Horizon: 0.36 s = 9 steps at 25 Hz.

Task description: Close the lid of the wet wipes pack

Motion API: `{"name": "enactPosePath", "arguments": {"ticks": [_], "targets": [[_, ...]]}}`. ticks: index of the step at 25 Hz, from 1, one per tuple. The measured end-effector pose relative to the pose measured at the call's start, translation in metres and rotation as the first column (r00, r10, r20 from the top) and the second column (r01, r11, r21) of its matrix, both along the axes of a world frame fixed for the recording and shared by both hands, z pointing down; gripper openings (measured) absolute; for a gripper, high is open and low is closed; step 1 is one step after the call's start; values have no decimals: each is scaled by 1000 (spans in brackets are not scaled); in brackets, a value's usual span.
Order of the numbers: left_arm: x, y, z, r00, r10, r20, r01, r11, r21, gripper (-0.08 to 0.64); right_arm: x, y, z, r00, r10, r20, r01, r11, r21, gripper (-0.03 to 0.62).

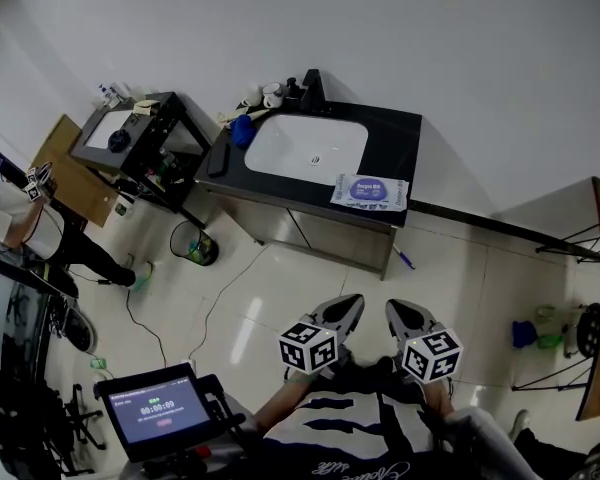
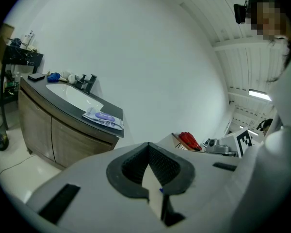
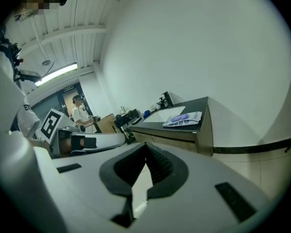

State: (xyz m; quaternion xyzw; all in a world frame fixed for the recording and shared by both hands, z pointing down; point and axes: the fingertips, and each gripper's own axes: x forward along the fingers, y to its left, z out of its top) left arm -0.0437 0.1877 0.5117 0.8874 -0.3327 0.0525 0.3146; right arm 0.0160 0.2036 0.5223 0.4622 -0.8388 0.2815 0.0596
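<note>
Purple-labelled wet wipes pack lies flat on the black desk, beside the sink, at twelve o'clock, well apart from left hand-held gripper and right hand-held gripper, both pressed together, empty. Lid too small to read; if open, closing calls for approach.

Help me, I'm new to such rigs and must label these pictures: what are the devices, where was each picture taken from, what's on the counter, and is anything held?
No robot here: a person holds a two-jaw left gripper and right gripper. The head view looks down from the person's head; the other two views come from cameras riding on each gripper. The wet wipes pack lies on the dark counter beside the white sink, far off. Both grippers' jaws are together, holding nothing.
</note>
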Motion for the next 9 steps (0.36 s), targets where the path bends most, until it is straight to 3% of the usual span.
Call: {"name": "enactPosePath", "arguments": {"ticks": [9], "targets": [[-7, -1, 0, 1000, 13, 2, -13, 1000, -6, 1, -3, -3, -2, 1000, 23, -4, -23, 1000, -3, -3]]}}
